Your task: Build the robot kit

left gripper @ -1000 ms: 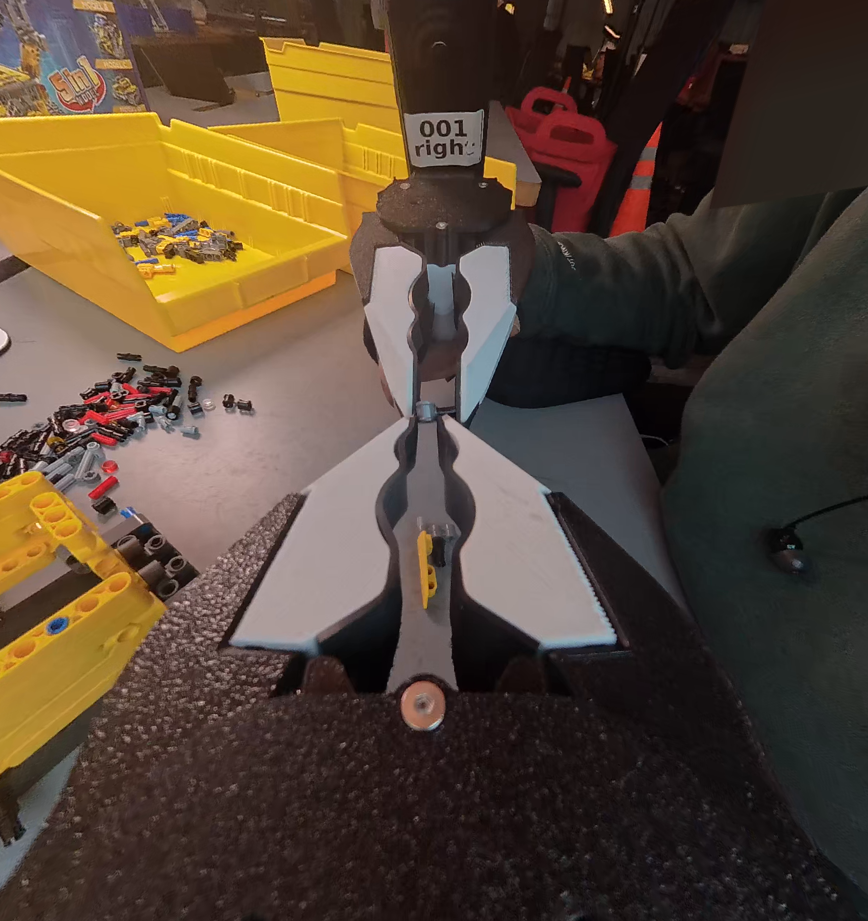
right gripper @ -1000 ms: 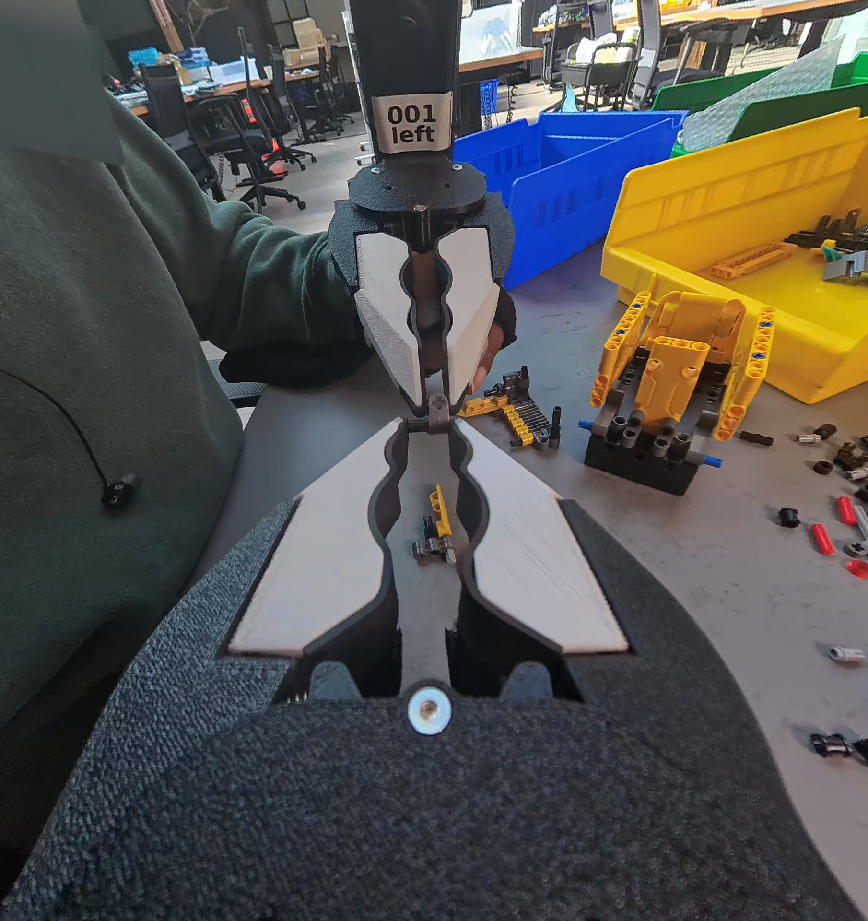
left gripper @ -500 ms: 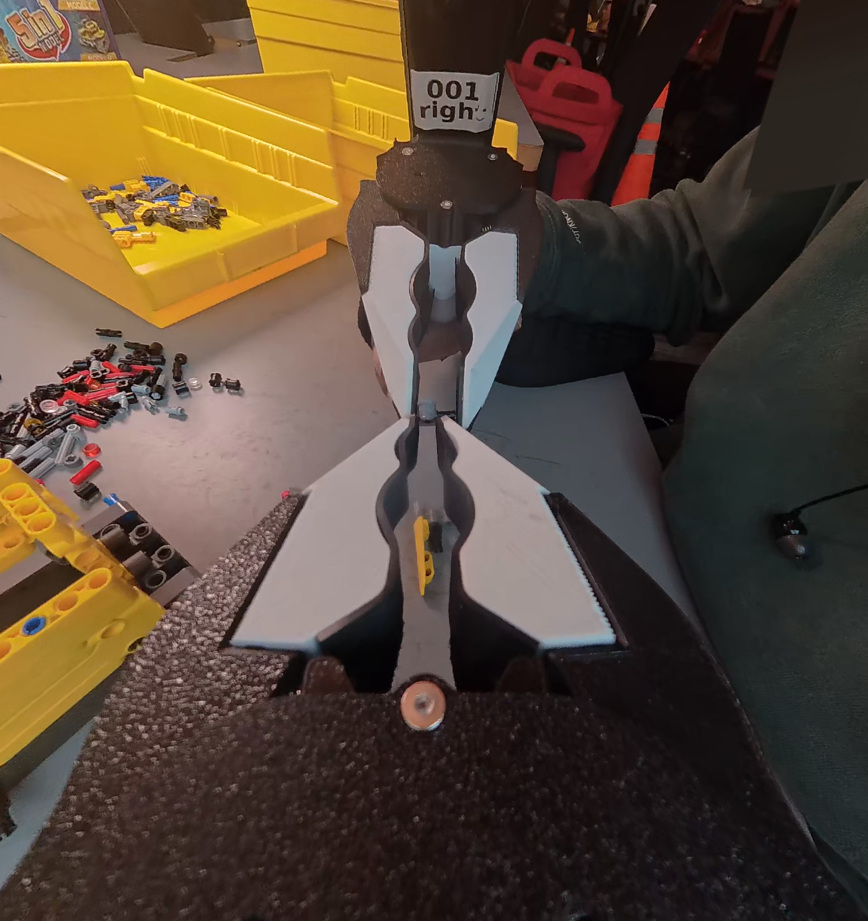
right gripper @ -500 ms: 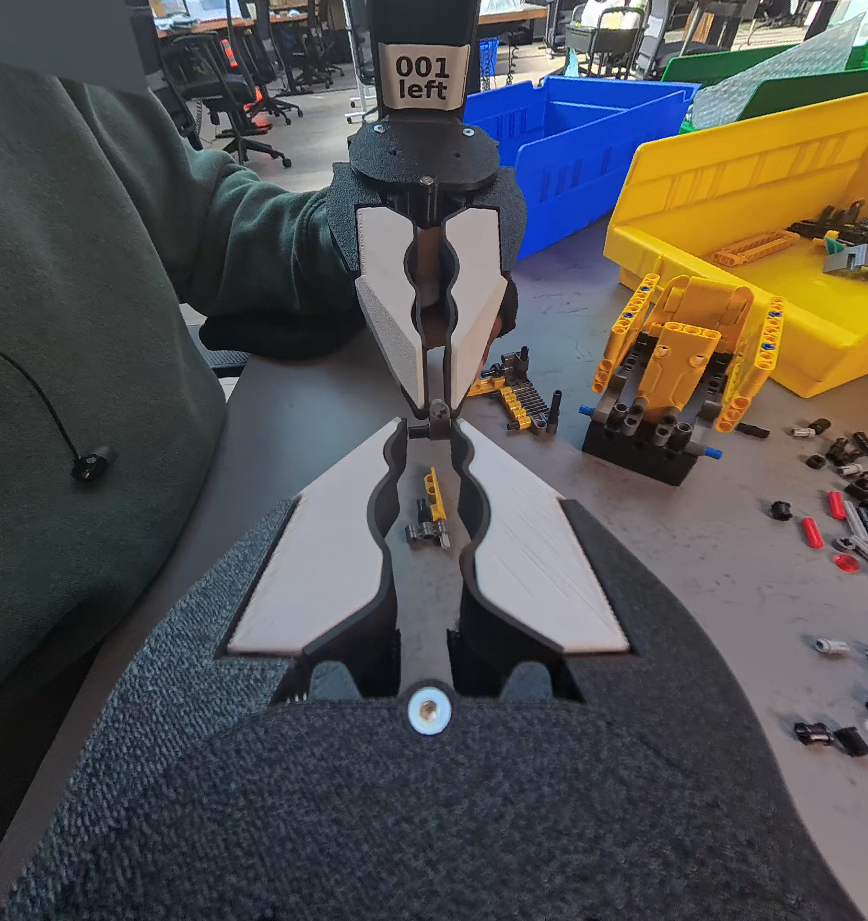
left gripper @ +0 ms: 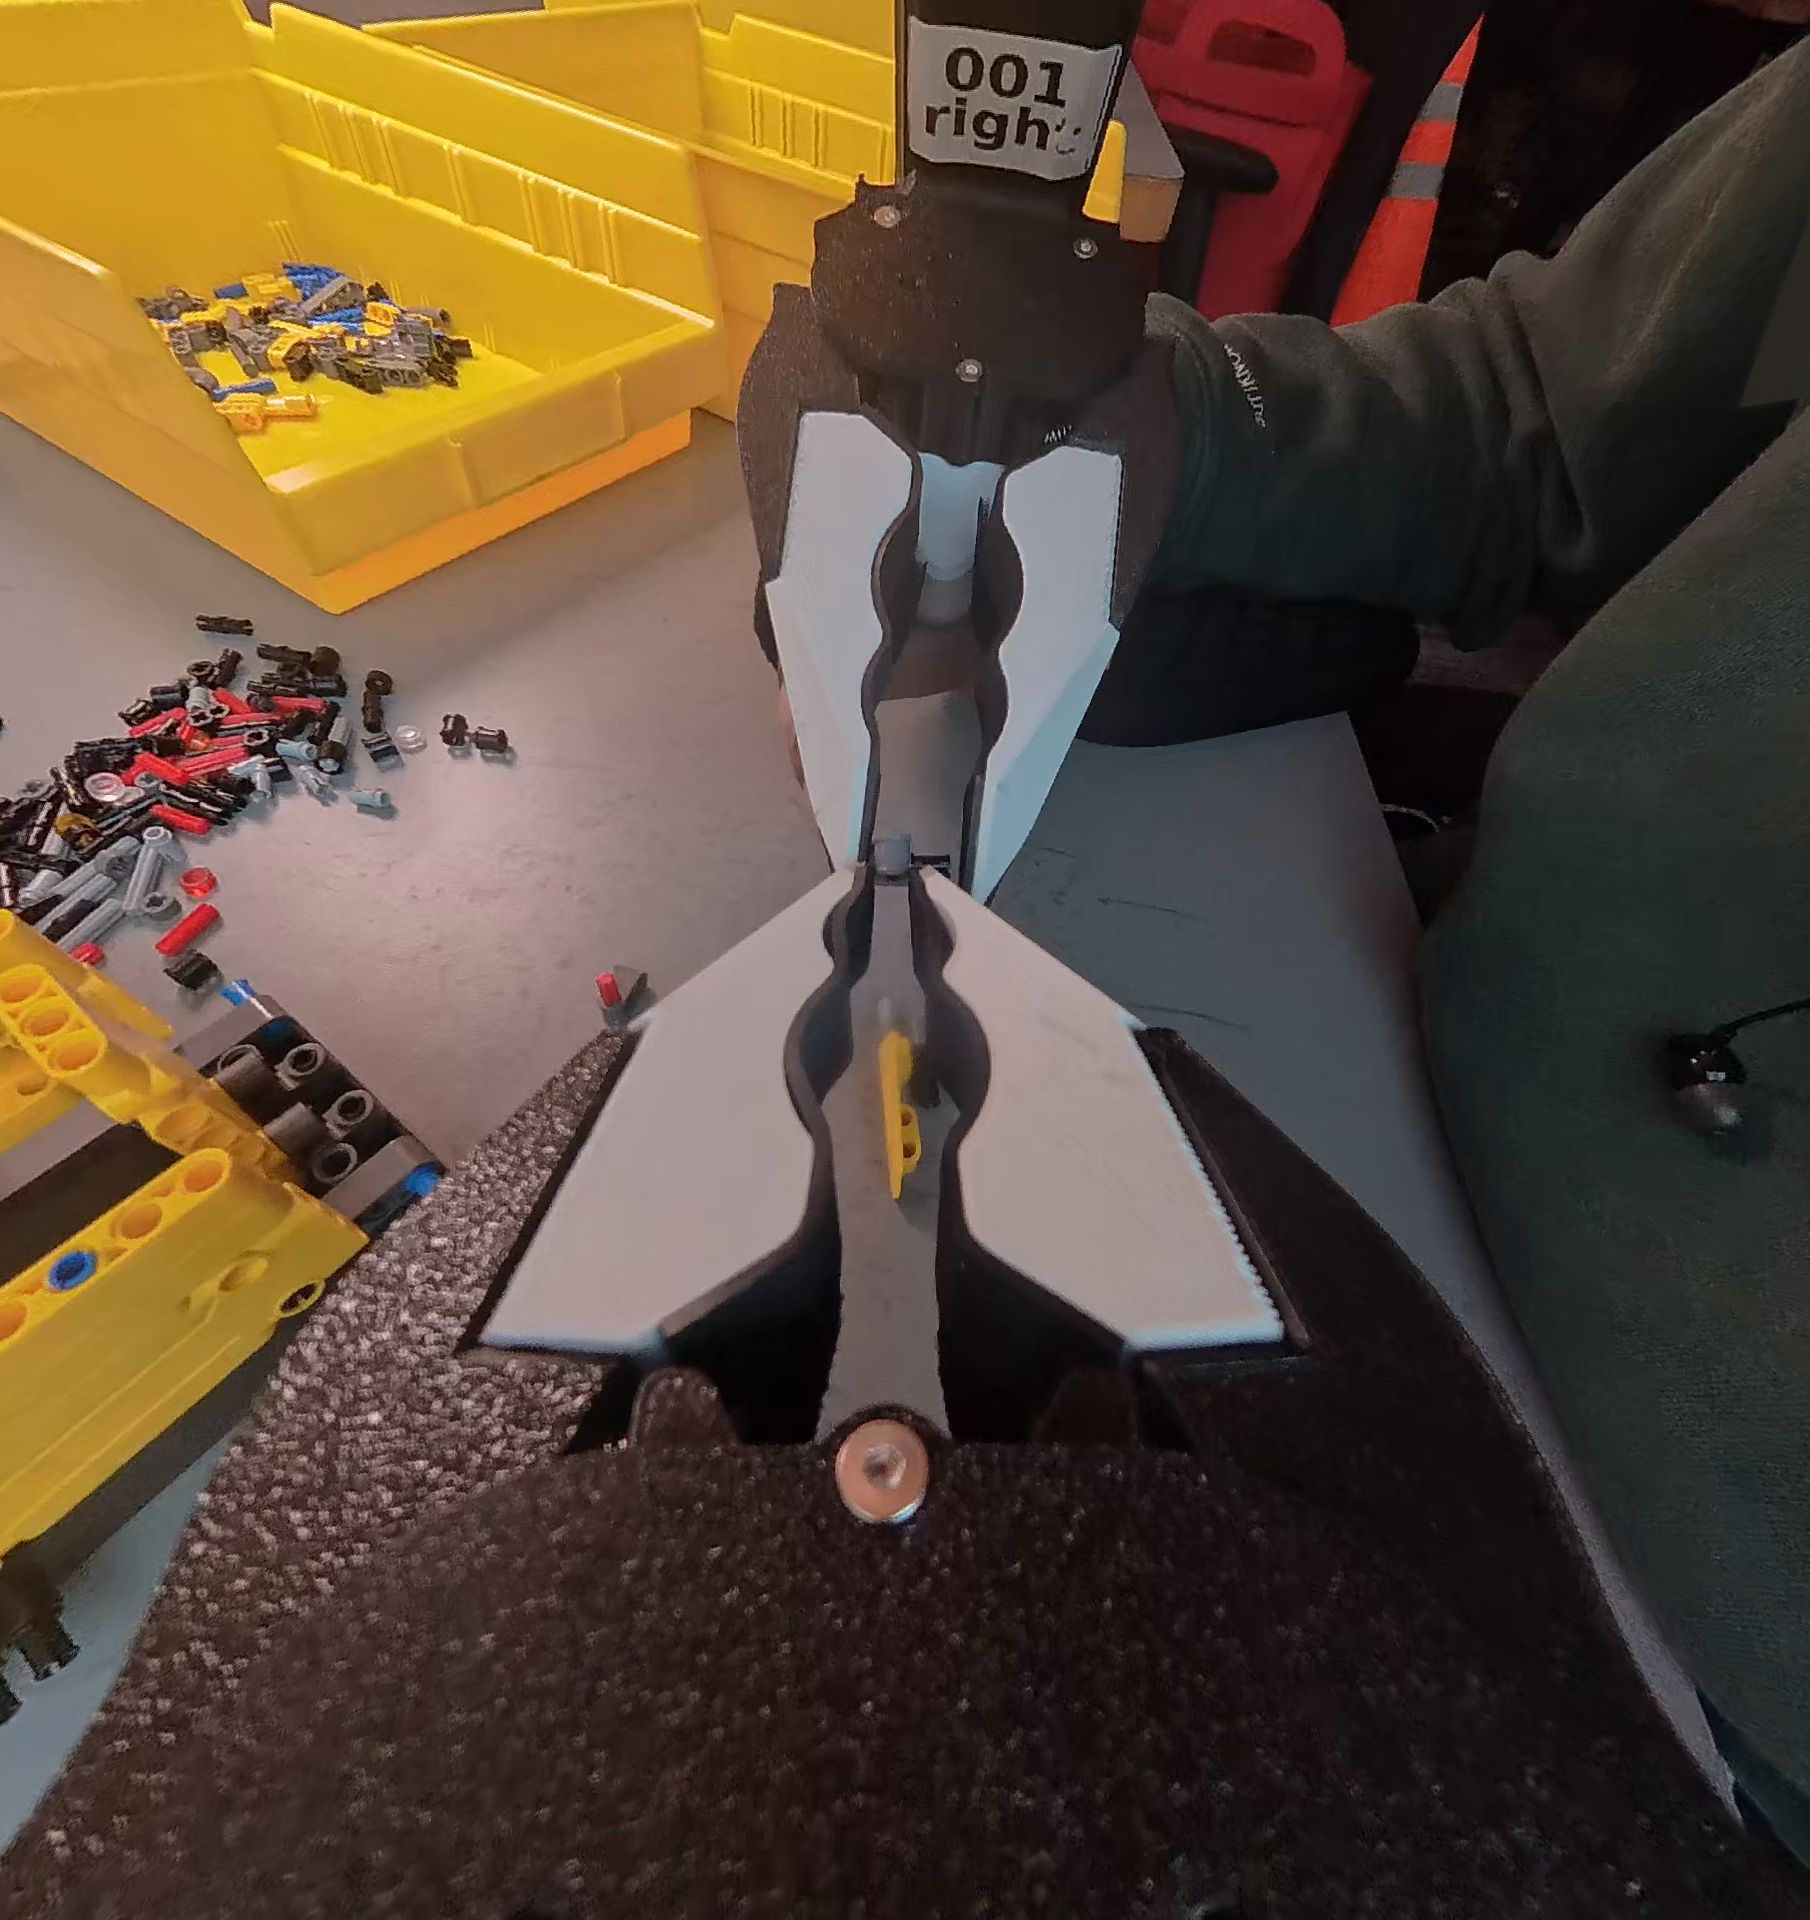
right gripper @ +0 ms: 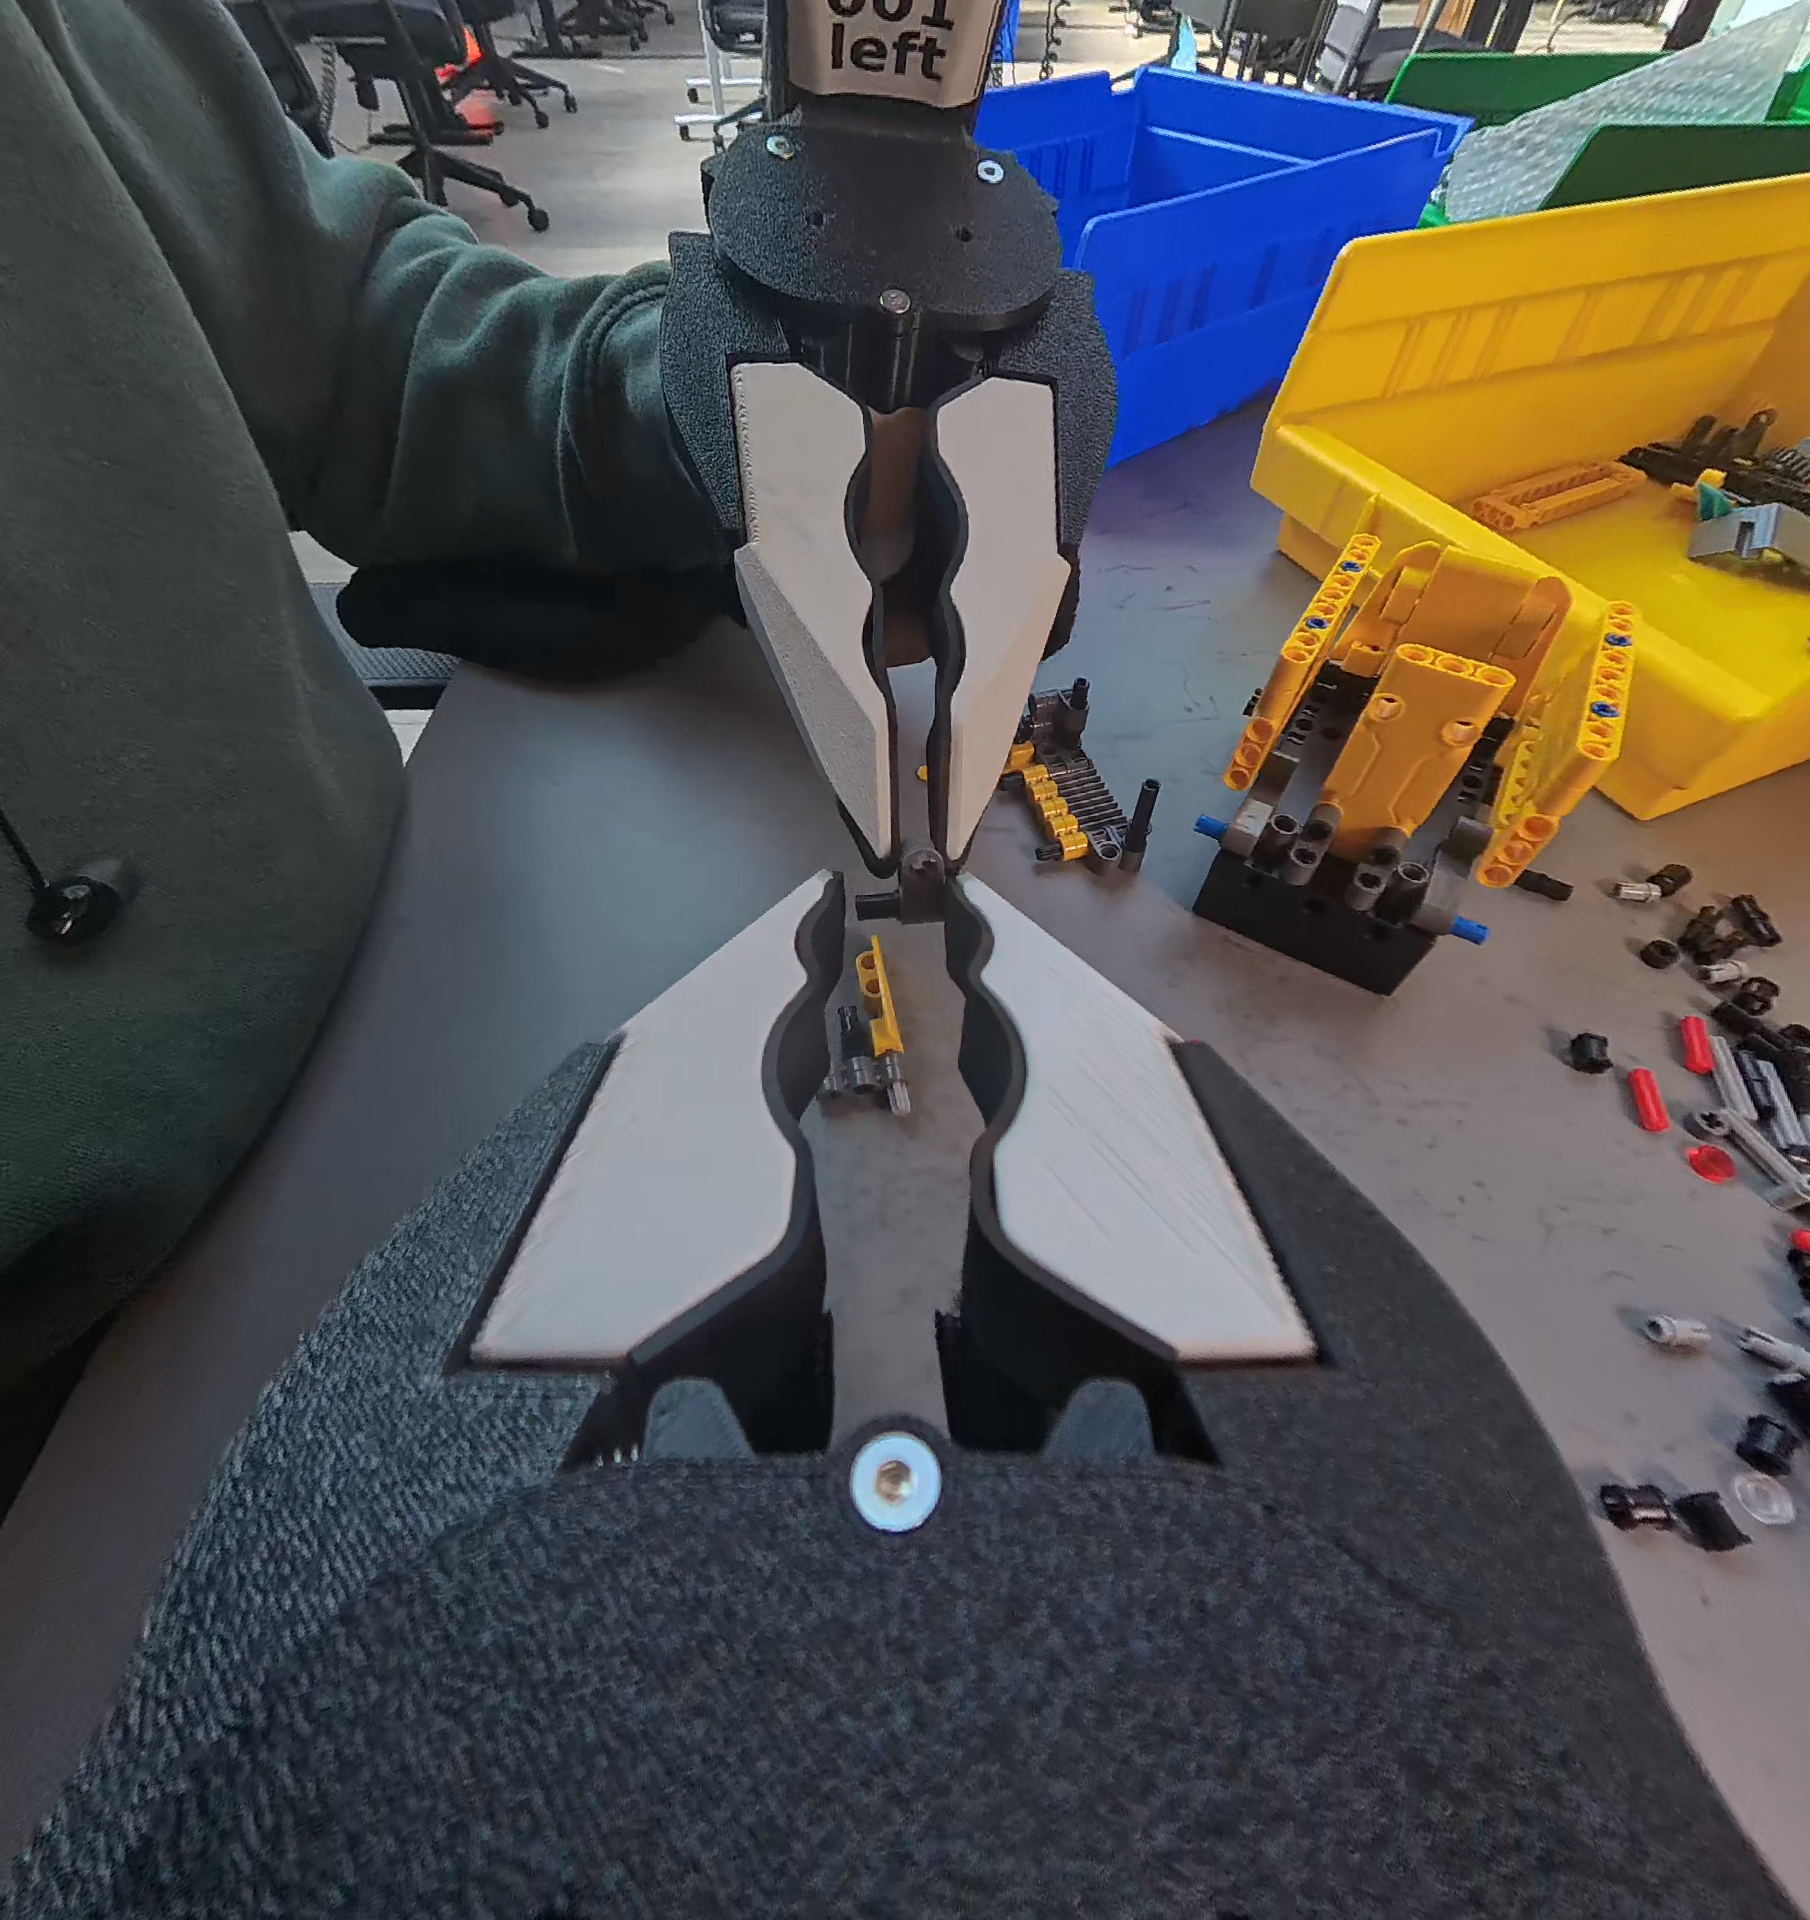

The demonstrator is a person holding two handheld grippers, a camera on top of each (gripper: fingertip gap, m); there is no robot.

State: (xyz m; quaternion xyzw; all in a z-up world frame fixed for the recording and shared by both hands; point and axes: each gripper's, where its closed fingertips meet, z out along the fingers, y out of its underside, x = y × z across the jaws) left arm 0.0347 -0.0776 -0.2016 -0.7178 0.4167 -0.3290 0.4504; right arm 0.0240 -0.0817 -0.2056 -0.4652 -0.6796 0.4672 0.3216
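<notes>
Grey table [right gripper: 589, 894] strewn with small parts [left gripper: 153, 790], yellow bins [left gripper: 413, 343] behind.

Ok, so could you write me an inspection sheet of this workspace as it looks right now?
Surface: grey tabletop, lightly scuffed.
Things at the grippers: small dark grey connector piece held above the table; small yellow beam with pins lying below it.
Clutter: loose red, black and grey pins; yellow and black brick model; yellow plastic bin holding small parts.
Grippers: left gripper shut on the connector piece; right gripper has its tips either side of it, contact unclear.
Cables: thin black cord with clip on a green sweatshirt.
Surroundings: blue plastic bin, office chairs, orange cone.
</notes>
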